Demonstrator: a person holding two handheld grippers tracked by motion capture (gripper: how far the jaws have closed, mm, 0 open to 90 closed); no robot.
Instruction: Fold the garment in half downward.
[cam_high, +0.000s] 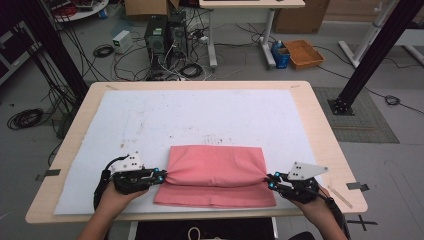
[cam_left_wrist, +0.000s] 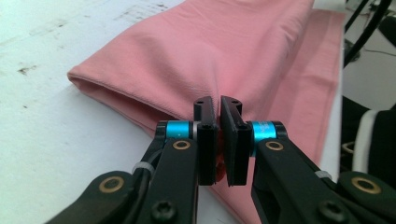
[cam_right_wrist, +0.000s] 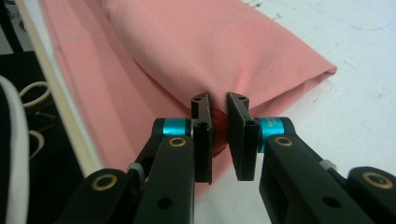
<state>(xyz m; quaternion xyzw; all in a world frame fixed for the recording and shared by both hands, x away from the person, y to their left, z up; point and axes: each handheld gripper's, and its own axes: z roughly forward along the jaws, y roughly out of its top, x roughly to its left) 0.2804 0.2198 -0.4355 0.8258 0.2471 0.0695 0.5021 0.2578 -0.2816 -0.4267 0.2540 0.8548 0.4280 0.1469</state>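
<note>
Pink cloth (cam_high: 215, 172) — folded, near front edge of white mat (cam_high: 150, 120). Left gripper (cam_high: 161, 175) clamped on its left edge; right gripper (cam_high: 270, 181) pinching right edge — apparently less tightly.

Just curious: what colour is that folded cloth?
Pink cloth, plain; clearest in the high view.

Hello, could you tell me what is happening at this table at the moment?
A person is working a pink cloth on a white mat with a handheld gripper in each hand. The left gripper is pinching the cloth's left edge and the right gripper its right edge, both with fabric bunched between the jaws. The cloth already lies folded, with an upper layer over a lower one near the table's front edge.
</note>
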